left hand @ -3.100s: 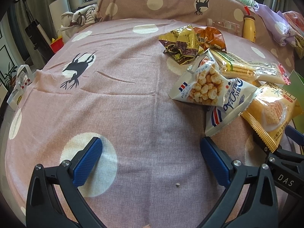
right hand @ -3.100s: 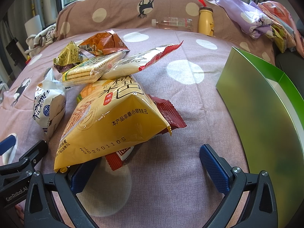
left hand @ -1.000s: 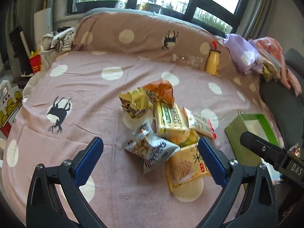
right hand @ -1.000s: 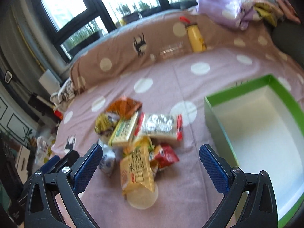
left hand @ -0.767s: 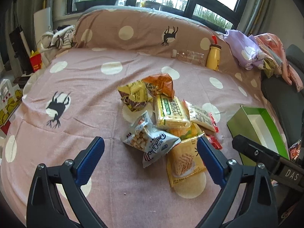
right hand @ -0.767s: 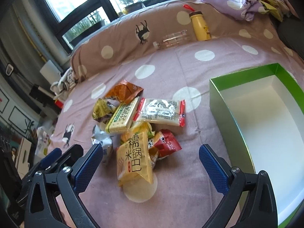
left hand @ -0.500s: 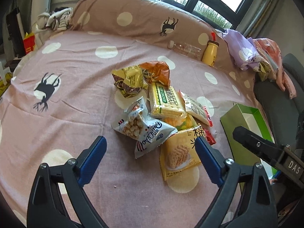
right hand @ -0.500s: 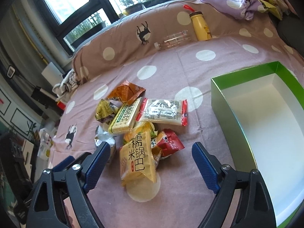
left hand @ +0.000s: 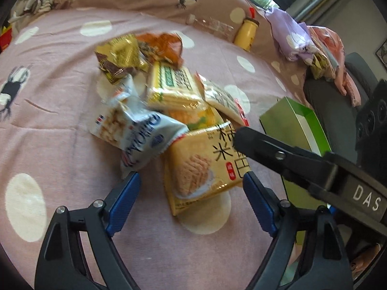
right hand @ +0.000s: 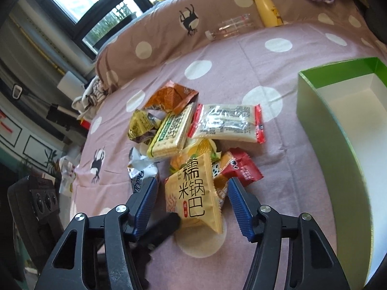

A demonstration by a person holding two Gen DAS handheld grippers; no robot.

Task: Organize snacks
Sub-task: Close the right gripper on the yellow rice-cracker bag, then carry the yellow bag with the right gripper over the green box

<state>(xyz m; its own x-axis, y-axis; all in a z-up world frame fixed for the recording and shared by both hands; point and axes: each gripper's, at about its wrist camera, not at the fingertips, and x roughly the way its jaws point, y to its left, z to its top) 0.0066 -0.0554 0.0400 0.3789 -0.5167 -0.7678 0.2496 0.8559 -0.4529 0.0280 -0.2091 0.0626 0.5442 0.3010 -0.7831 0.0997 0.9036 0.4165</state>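
Ahead on the bed [right hand: 285,145], snack pile left of the green box [right hand: 321,130]; yellow rice-cracker bag [right hand: 193,193] lies nearest, long axis running away from the right tongs [right hand: 192,201]. Those tongs have just been closing, bag between them, pads not yet touching. Left tongs [left hand: 191,198] also apart, closing, further back.

In the right wrist view, the snack pile [right hand: 193,140] is lying mid-frame on the bed [right hand: 278,193], with the open box [right hand: 314,120] sitting at the right edge. A bottle [right hand: 266,9] is standing against the pillow [right hand: 157,36] at upper right.
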